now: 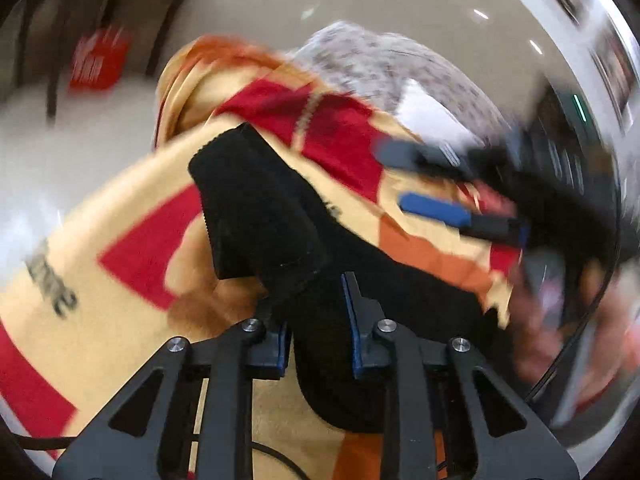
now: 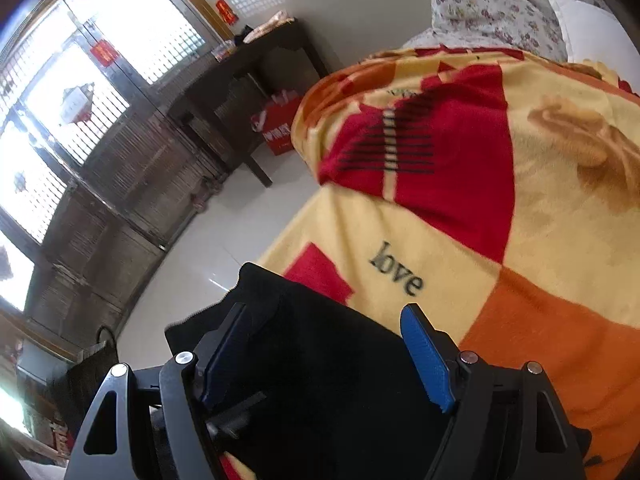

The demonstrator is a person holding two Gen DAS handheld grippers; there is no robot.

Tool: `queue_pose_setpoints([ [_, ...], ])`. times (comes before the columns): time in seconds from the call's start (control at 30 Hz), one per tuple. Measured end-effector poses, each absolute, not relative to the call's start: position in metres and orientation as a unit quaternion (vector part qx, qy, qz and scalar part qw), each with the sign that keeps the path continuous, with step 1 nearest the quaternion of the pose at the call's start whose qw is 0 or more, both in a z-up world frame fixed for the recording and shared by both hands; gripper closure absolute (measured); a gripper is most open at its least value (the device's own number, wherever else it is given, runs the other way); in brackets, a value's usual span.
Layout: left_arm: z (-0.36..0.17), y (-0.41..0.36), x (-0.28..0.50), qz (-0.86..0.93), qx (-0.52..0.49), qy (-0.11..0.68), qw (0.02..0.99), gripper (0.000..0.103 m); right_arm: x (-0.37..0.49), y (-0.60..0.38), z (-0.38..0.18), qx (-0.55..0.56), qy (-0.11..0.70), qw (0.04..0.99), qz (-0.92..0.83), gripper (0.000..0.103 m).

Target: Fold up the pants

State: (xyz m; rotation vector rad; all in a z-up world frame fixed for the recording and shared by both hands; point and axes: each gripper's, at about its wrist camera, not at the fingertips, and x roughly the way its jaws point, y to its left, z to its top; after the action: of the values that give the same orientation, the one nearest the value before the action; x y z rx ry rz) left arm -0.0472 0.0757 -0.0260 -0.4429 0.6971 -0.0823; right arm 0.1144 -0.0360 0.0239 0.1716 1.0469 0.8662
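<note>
A bed is covered by a yellow, red and orange blanket printed with "love"; floral bedding and a white pillow lie at its far end. A dark wooden table is seen beside the bed, a red bag under it. Black pants are draped over the blanket near its floor-side edge. The left gripper is clamped on a pants fold. The right gripper, fingers wide apart, is held over the pants.
</note>
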Motion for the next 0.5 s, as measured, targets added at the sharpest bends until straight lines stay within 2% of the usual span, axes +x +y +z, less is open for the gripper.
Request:
queue_pose_setpoints([
  [0.2, -0.016, 0.025, -0.053, -0.052, -0.071, 0.307, 0.948, 0.083, 0.102, -0.058, 0.061, 0.154, 0.457, 0.773, 0.413, 0.025],
  [0.3, -0.016, 0.012, -0.052, -0.055, -0.045, 0.303, 0.95, 0.083, 0.093, -0.049, 0.071, 0.13, 0.466, 0.768, 0.42, 0.023],
  [0.43, -0.018, 0.002, -0.054, -0.06, -0.024, 0.302, 0.951, 0.083, 0.089, -0.028, 0.058, 0.055, 0.511, 0.76, 0.398, 0.023],
  [0.5, -0.018, 0.003, -0.055, -0.06, -0.02, 0.301, 0.951, 0.083, 0.093, -0.027, 0.038, 0.052, 0.532, 0.756, 0.377, 0.03],
])
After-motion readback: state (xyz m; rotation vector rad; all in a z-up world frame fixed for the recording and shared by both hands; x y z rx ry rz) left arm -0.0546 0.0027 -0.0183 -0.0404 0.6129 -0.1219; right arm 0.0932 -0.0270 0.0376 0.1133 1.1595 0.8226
